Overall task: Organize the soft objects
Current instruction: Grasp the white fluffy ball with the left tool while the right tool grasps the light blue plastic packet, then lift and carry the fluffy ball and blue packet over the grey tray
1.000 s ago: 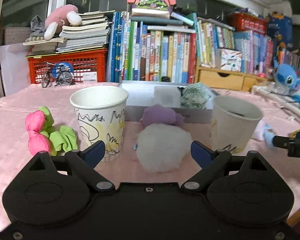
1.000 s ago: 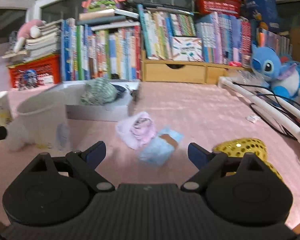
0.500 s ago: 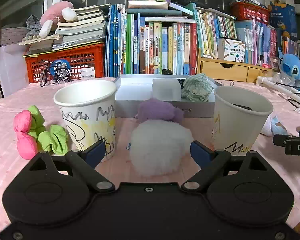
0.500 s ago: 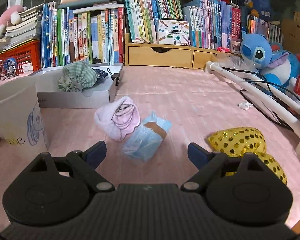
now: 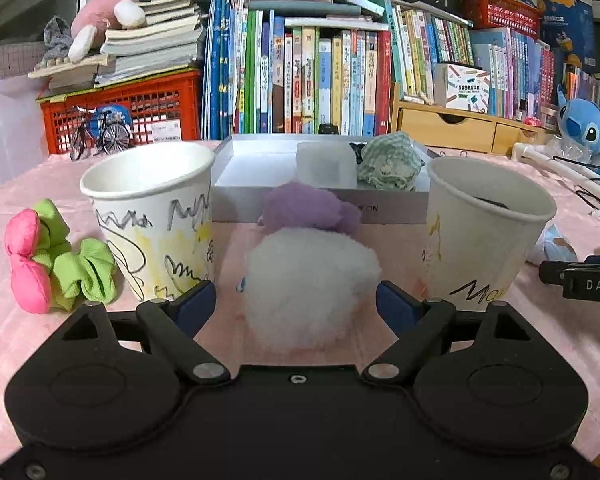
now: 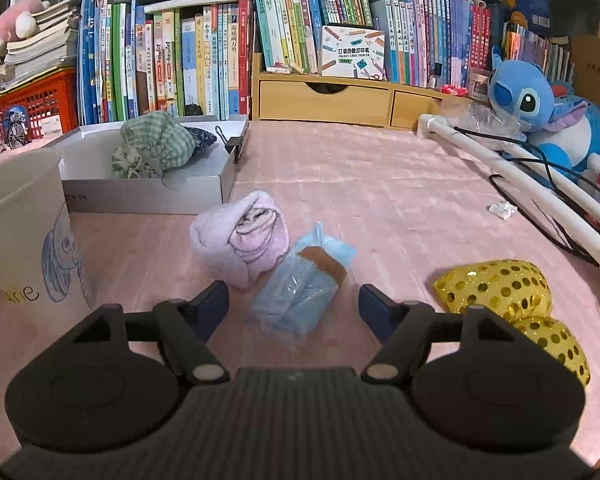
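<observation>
A white fluffy pom-pom (image 5: 312, 288) lies on the pink tablecloth between the fingers of my left gripper (image 5: 293, 306). The jaws are closing and the pads are not pressing on it. A purple fluffy ball (image 5: 308, 210) sits just behind it. A blue plastic-wrapped packet (image 6: 300, 288) lies between the fingers of my right gripper (image 6: 293, 306), whose jaws are also closing without touching it. A rolled pink cloth (image 6: 239, 236) rests against the packet's far left side.
Two scribbled paper cups (image 5: 151, 216) (image 5: 484, 232) flank the pom-pom. Green and pink scrunchies (image 5: 55, 256) lie at the left. A grey box (image 5: 320, 196) behind holds a green checked cloth (image 5: 390, 160). Gold sequined pouches (image 6: 496, 288) lie at the right, near a white pipe with cables (image 6: 540, 188).
Both grippers have moved forward and slightly down toward the pom-pom and the blue packet. Both pairs of jaws have narrowed around them.
</observation>
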Tool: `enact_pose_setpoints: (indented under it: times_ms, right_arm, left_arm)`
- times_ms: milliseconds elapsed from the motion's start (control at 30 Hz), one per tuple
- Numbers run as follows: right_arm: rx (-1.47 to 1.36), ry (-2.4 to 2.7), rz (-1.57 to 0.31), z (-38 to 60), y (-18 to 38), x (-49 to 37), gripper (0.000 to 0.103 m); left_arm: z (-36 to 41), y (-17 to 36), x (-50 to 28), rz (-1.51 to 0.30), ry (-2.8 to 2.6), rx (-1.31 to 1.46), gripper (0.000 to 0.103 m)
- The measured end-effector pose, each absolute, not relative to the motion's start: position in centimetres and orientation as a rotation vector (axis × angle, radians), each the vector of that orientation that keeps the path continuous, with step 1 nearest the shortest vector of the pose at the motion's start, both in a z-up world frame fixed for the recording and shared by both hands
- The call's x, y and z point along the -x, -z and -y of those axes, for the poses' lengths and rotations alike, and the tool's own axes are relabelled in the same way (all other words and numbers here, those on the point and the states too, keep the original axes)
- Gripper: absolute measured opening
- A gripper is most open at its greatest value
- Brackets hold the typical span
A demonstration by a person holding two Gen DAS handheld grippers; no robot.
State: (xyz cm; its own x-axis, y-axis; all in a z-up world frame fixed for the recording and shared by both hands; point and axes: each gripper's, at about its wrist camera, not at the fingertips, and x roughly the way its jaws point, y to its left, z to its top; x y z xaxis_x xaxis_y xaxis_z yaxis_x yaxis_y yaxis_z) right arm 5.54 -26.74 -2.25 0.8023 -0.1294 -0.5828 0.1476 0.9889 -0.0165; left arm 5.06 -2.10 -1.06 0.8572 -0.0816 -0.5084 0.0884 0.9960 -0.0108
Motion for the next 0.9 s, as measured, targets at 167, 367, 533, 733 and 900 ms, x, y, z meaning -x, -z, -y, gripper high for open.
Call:
enact_pose_setpoints:
  times_ms: [167, 367, 533, 733, 900]
  right_arm:
    - [-0.038, 0.146, -0.629, 26.9, 2.3, -5.6, 0.078]
    - [-0.032, 0.144, -0.63, 26.8, 2.3, -5.6, 0.076]
    - [-0.021, 0.15, -0.627, 26.5, 2.3, -5.7, 0.065]
    - [0.016, 0.149, -0.618, 25.7, 2.3, -5.9, 0.053]
    - [0.027, 0.154, -0.609, 25.4, 2.1, -5.7, 0.05]
  left_arm:
    - [1.8, 1.2, -5.4, -0.555, 0.096, 0.005, 0.081]
    - [1.7, 1.4, -5.7, -0.575, 0.106, 0.014, 0.073]
    - [1.8, 1.4, -5.8, -0.58, 0.11, 0.003, 0.057]
    - [1.7, 1.4, -5.6, -0.577, 0.097, -0.001, 0.047]
    - [1.7, 1.1, -5.2, -0.559, 0.088, -0.017, 0.046]
